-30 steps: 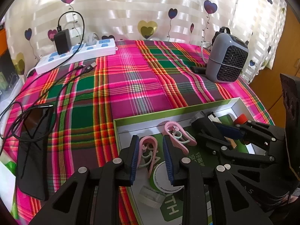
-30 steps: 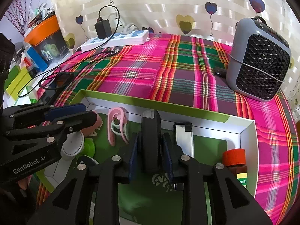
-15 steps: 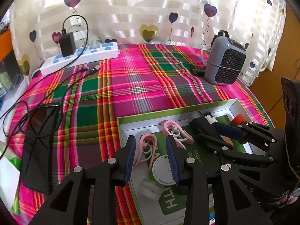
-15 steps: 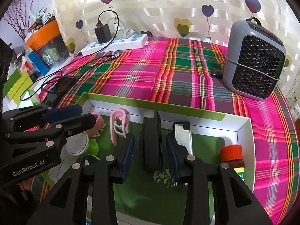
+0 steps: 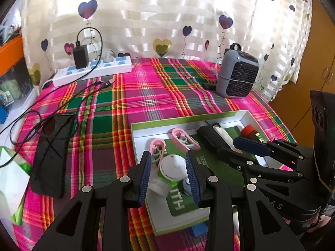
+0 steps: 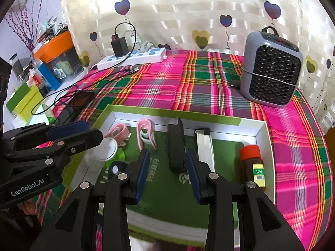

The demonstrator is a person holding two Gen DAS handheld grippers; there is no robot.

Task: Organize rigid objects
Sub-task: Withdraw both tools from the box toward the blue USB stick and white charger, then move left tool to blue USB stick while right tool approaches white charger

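My left tool (image 5: 169,174) hangs over the near left part of the box (image 6: 264,135). Its two blue pads stand apart and hold nothing. Under the gap I see a round white lid (image 5: 173,167), and the pads do not touch it. A pink clip (image 5: 157,149) lies just past the left pad. A second pink clip (image 5: 184,140) lies a bit farther in.

My right tool (image 6: 167,172) hangs over the middle of the box. Its pads stand apart too and grip nothing. A flat black thing (image 6: 175,146) lies on the green floor of the box, and its near end sits in the gap between the pads. I cannot tell if the pads brush it. Just to the right lies a silver bar with a black tip (image 6: 205,146). Near the right wall lies a brown bottle with a red cap (image 6: 252,165).

The box sits on a surface with a pink and green checked cloth (image 6: 157,79). Farther back stand a grey heater (image 6: 271,68) and a white power strip (image 6: 134,58). A black phone (image 5: 52,154) lies on the left.
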